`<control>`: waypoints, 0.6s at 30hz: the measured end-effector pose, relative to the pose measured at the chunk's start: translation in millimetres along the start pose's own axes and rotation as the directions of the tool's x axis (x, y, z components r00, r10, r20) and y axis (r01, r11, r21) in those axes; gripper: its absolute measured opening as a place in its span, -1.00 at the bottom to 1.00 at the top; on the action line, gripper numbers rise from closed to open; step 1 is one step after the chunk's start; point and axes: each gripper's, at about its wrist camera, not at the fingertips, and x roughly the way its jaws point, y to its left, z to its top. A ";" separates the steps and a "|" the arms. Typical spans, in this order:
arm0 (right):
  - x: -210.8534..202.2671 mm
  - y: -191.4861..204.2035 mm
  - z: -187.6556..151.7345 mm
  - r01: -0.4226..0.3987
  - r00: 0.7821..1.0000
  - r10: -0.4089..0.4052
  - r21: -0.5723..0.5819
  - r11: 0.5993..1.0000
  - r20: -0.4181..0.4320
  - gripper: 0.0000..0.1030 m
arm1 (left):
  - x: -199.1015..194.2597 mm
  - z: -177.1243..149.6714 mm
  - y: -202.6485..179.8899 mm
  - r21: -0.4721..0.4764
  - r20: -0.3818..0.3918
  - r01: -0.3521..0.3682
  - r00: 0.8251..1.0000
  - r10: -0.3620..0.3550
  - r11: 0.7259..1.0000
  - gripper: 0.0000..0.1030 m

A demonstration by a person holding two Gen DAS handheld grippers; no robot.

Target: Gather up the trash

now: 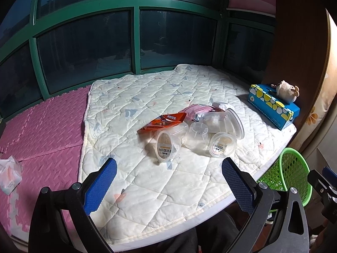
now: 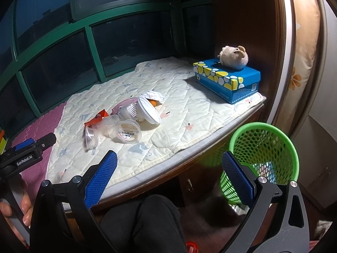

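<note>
A pile of trash lies on the cream quilt point(image 1: 147, 185): an orange snack wrapper point(image 1: 162, 122), a pink packet point(image 1: 194, 109), several clear plastic cups point(image 1: 166, 147) and a larger clear tub point(image 1: 229, 122). The pile also shows in the right wrist view point(image 2: 126, 124). A green mesh basket point(image 2: 263, 160) stands on the floor at the bed's right edge, with some trash inside. My left gripper point(image 1: 168, 181) is open and empty, just short of the cups. My right gripper point(image 2: 168, 172) is open and empty, over the bed's front edge beside the basket.
A blue tissue box point(image 2: 227, 82) with a plush toy point(image 2: 233, 58) on it sits at the far right of the bed. A pink foam mat point(image 1: 42, 130) lies left of the quilt with a tissue pack point(image 1: 9, 175). Green-framed windows point(image 1: 134, 42) stand behind.
</note>
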 end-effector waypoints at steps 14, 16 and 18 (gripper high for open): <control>4.3 -1.6 0.4 0.001 1.000 -0.001 0.003 1.000 -0.011 0.91 | 4.6 -0.5 -1.5 -0.001 -0.010 0.004 1.000 -0.004 1.000 0.88; 4.6 -1.8 0.3 0.000 1.000 0.000 0.003 1.000 -0.012 0.91 | 4.6 -0.6 -1.8 0.002 -0.009 0.003 1.000 -0.003 1.000 0.88; 4.7 -1.7 0.1 0.000 1.000 0.000 0.002 1.000 -0.011 0.91 | 5.1 -0.8 -1.7 0.002 -0.012 0.002 1.000 -0.002 1.000 0.88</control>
